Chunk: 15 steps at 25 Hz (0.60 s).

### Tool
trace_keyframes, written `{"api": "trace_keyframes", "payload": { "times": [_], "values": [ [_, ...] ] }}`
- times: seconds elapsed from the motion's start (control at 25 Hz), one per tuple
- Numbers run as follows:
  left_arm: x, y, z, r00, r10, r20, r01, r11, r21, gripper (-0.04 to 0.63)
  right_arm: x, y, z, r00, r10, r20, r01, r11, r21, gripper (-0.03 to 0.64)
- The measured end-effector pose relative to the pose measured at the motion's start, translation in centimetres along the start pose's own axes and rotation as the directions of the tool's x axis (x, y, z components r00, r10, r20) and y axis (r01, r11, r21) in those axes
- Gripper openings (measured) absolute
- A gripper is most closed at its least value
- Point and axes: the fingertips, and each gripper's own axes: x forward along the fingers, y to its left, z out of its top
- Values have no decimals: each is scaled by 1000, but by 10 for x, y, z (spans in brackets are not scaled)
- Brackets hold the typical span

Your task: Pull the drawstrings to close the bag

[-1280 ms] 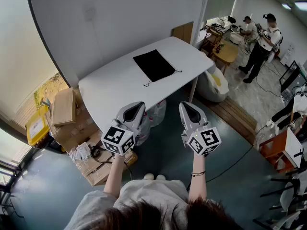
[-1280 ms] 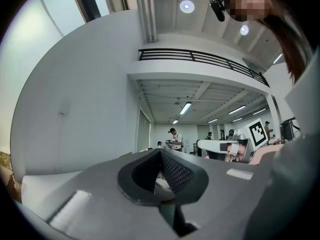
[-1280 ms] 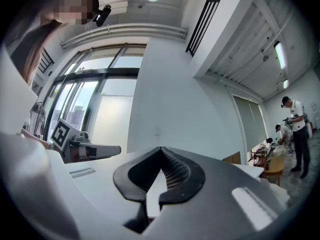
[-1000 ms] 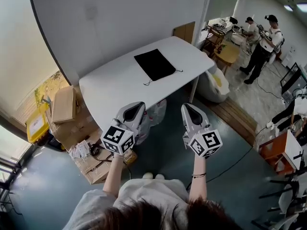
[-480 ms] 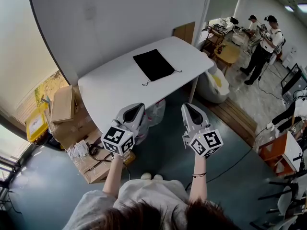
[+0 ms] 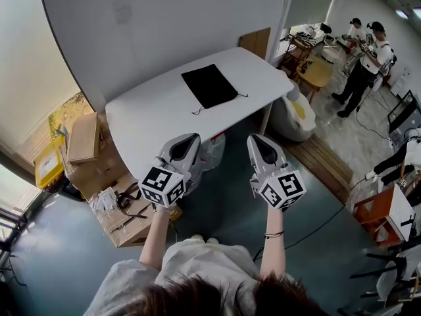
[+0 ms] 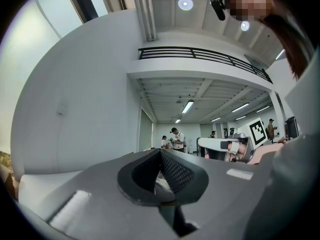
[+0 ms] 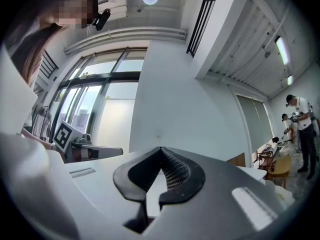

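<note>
Black bag [image 6: 209, 85], judged soft and light, is seen at twelve o'clock, best taken by its thin drawstrings [image 6: 197, 110]; fingers of left gripper [image 6: 190, 137] and right gripper [image 6: 254, 139] are pressed together, empty.

Workshop hall: cartons [image 6: 84, 137], cluttered workbenches [image 6: 302, 43]

The bag [image 6: 209, 85] was a flat, black, roughly rectangular pouch, lying turned at an angle on the far half of the white desk [image 6: 151, 124], nearer its right end. It lay smooth and unbunched. Thin dark drawstrings [image 6: 197, 111] trailed loose onto the desk from the two corners of its near edge, one at the left, one at the right. They were too fine to show knots or ends.
</note>
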Motion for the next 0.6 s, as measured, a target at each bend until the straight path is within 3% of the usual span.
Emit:
{"api": "trace_keyframes", "payload": {
  "times": [0.6],
  "values": [
    [36,9,-12,1000,21,-19,-22,1000,-20,-15,19,-37,-9,1000,-4,-5,4,1000,25,12]
  ]
}}
